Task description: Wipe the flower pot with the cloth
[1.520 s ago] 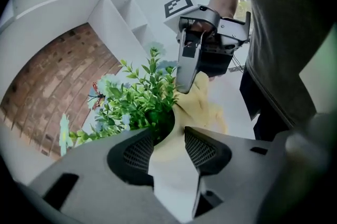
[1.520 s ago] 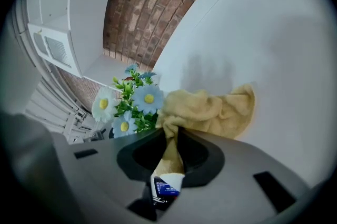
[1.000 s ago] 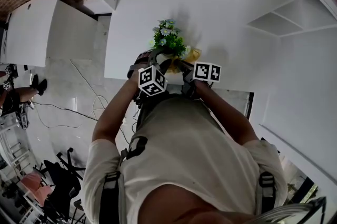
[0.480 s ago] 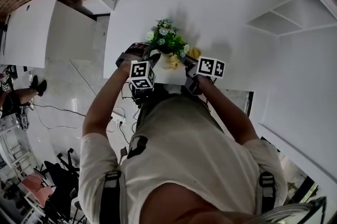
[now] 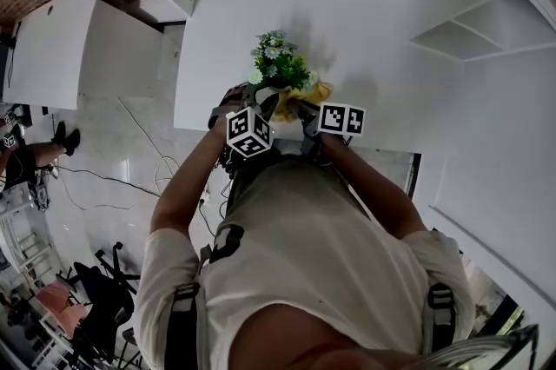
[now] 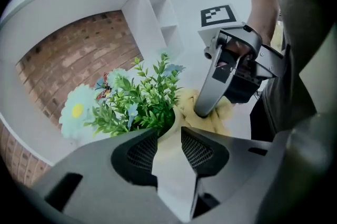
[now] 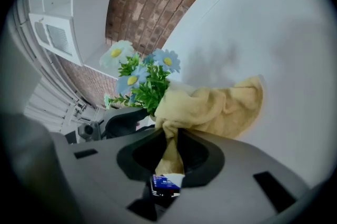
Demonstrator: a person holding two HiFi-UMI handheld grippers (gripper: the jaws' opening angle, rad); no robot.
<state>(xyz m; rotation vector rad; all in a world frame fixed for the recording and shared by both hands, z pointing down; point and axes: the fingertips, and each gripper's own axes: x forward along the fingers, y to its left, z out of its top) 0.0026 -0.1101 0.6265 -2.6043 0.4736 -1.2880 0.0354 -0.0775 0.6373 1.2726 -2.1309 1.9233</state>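
Flower pot (image 6: 169,165) seemingly upright, plant (image 6: 145,104) on top.

The flower pot (image 6: 167,165) shows only a strip of pale wall in the left gripper view, its base out of sight toward 6 o'clock. In the right gripper view the yellow cloth (image 7: 210,107) covers it, and the print on the cloth's label (image 7: 167,182) is too small to read. In the head view, a bystander (image 5: 26,160) is cut off at 9 o'clock.

The cream flower pot (image 6: 168,157) stands upright by the table's (image 5: 347,12) near edge, yellow cloth (image 7: 216,107) bunched against it.
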